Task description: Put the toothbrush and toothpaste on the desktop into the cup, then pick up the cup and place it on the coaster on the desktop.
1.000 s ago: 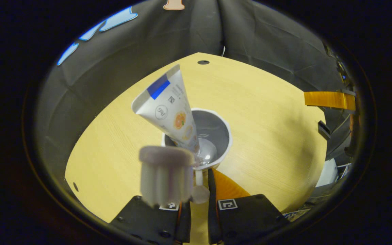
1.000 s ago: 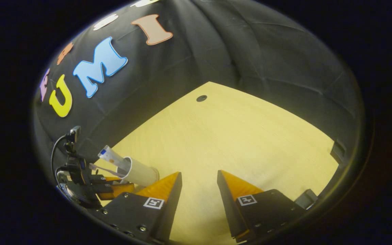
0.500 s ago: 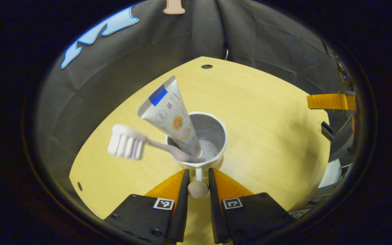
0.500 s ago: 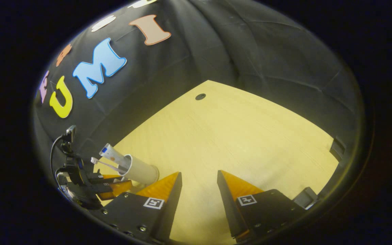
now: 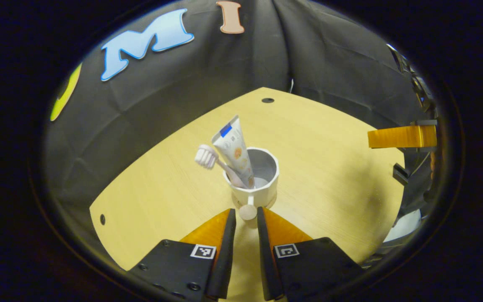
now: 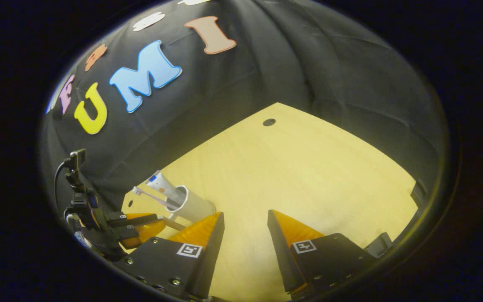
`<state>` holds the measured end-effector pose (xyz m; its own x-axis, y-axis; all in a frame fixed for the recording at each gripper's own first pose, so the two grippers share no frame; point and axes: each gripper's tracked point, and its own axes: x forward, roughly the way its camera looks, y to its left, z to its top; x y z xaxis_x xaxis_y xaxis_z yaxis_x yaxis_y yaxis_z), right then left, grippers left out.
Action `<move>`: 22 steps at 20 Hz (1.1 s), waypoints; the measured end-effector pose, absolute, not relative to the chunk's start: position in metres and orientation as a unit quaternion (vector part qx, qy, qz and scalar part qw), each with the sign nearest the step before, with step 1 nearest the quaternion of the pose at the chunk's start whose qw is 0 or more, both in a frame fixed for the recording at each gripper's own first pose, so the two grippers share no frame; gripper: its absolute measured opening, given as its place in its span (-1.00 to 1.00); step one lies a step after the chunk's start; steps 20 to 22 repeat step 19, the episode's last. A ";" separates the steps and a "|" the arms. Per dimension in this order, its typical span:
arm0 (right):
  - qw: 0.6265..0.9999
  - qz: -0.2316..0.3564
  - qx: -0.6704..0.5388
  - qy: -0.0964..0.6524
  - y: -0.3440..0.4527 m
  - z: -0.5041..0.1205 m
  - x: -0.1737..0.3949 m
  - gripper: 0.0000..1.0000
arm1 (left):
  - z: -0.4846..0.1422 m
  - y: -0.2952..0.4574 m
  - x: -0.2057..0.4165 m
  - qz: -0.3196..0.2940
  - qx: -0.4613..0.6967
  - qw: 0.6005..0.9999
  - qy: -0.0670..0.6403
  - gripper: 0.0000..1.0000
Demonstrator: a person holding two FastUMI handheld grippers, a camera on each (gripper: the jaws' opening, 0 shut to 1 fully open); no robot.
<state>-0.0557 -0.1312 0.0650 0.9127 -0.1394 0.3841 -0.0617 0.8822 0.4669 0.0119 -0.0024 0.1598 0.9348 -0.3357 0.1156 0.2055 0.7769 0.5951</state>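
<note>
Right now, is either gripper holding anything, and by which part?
Nothing. The left gripper is open just short of the cup's handle knob; the right gripper is open over the bare table.

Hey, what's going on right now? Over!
Left hand-held gripper nearly shut, empty, at the cup handle. Right hand-held gripper open, empty. Toothbrush and toothpaste in cup.

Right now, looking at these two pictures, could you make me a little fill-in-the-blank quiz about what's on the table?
1. The toothbrush and the toothpaste both stand inside the white ____.
2. The toothbrush's bristled head points ____, out over the rim.
3. The left gripper has the cup's ____ between its fingers.
4. The right gripper's orange fingers stand ____, with nothing between them.

Missing words: cup; up; handle; open
</note>
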 end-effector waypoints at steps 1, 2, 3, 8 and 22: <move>0.949 -0.019 0.229 -0.216 -0.126 0.074 -0.060 0.27 | 0.164 0.004 0.002 -0.138 0.287 0.939 -0.126 -0.14; 0.950 -0.016 0.216 -0.225 -0.120 0.082 -0.065 0.27 | 0.168 0.011 -0.010 -0.126 0.272 0.942 -0.147 -0.14; 0.951 -0.013 0.204 -0.232 -0.114 0.090 -0.069 0.27 | 0.173 0.021 -0.022 -0.111 0.255 0.946 -0.167 -0.14; 0.949 -0.016 0.125 -0.288 -0.087 0.133 -0.100 0.27 | 0.199 0.049 -0.080 -0.043 0.161 0.953 -0.255 -0.14; 0.905 -0.047 0.042 -0.420 -0.066 0.202 -0.172 0.19 | 0.273 0.116 -0.217 0.068 0.012 0.896 -0.438 -0.12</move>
